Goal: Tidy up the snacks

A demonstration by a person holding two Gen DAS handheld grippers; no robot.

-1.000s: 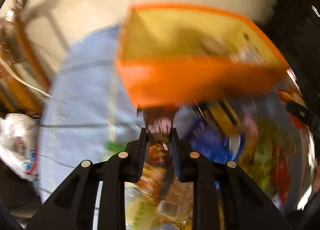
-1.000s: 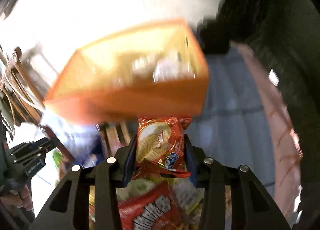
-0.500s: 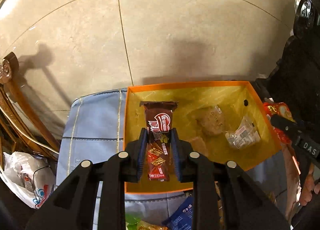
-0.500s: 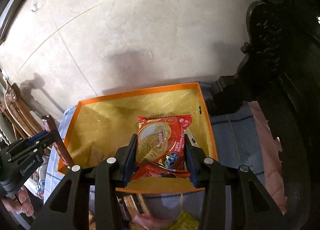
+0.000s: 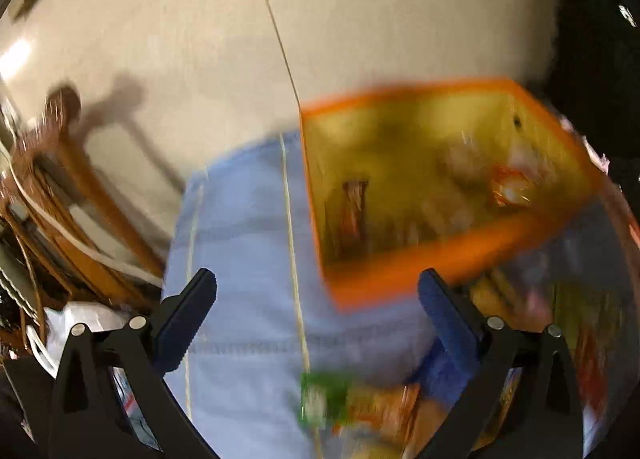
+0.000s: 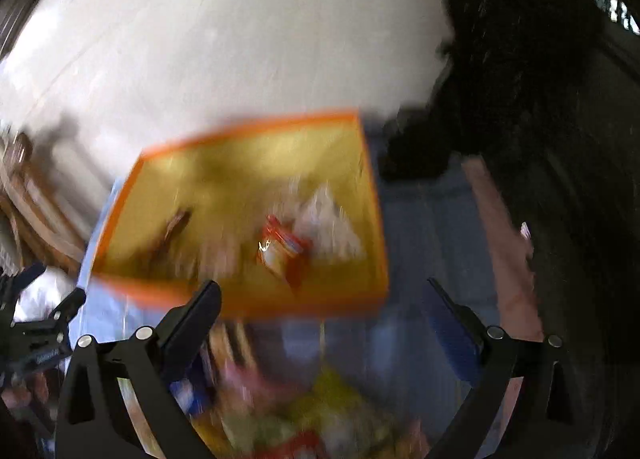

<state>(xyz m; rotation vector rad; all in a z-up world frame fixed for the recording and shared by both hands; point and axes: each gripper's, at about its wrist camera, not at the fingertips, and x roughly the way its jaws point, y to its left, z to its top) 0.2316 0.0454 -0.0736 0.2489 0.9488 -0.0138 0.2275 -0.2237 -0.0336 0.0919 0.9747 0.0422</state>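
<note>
Both views are blurred by motion. An orange box [image 5: 440, 259] with a yellow inside stands on a blue cloth [image 5: 240, 251]. A dark red bar [image 5: 352, 207] lies at its left side and an orange-red cookie packet [image 5: 508, 187] at its right. My left gripper [image 5: 316, 291] hangs before the box's near left corner, jaws opening wide, nothing between them. In the right wrist view the box [image 6: 240, 303] holds the bar [image 6: 172, 227] and the red packet [image 6: 284, 251]. My right gripper [image 6: 324, 295] hangs over the box's near wall, jaws opening wide and empty.
Loose snack packets [image 5: 372, 407] lie heaped on the cloth in front of the box [image 6: 312, 411]. Wooden chair frames [image 5: 80, 211] stand at the left over a pale tiled floor [image 5: 280, 19]. Dark carved furniture [image 6: 540, 99] fills the right. The other gripper [image 6: 36, 339] shows at the left edge.
Both grippers have let go: the dark red bar and the red cookie packet now lie in the box. Both pairs of jaws went from shut to wide open, and both views pulled back.
</note>
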